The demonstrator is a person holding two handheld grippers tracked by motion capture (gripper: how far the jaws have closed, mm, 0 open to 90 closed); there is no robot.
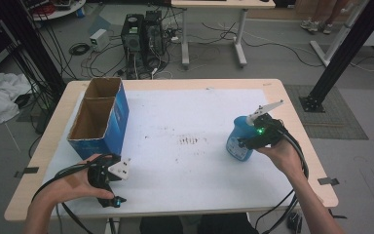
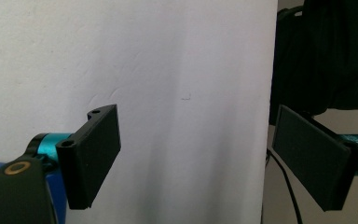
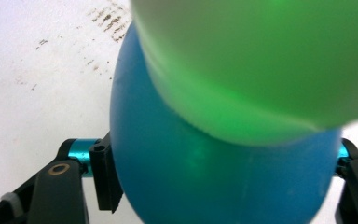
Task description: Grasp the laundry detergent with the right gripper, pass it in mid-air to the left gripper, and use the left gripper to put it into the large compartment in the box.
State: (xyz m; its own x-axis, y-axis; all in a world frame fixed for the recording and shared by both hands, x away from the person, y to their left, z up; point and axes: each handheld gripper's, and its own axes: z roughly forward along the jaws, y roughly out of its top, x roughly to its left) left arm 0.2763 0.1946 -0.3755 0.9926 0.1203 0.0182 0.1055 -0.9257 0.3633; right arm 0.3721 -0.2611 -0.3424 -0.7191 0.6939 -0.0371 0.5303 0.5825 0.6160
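Item count, table surface:

- One blue plastic spray bottle [image 1: 240, 139] with a white trigger head.
- One open blue cardboard box [image 1: 101, 119], divided into two compartments.
- One white sheet [image 1: 195, 161] covering the tabletop.
- Two hand-held black two-jaw grippers: left gripper [image 1: 108, 176], right gripper [image 1: 263, 134].

Floor beyond the table:

- Two black computer towers [image 1: 142, 36], side by side.

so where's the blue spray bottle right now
In the high view the blue spray bottle stands on the table's right side, between the right gripper's fingers, far from the blue cardboard box.
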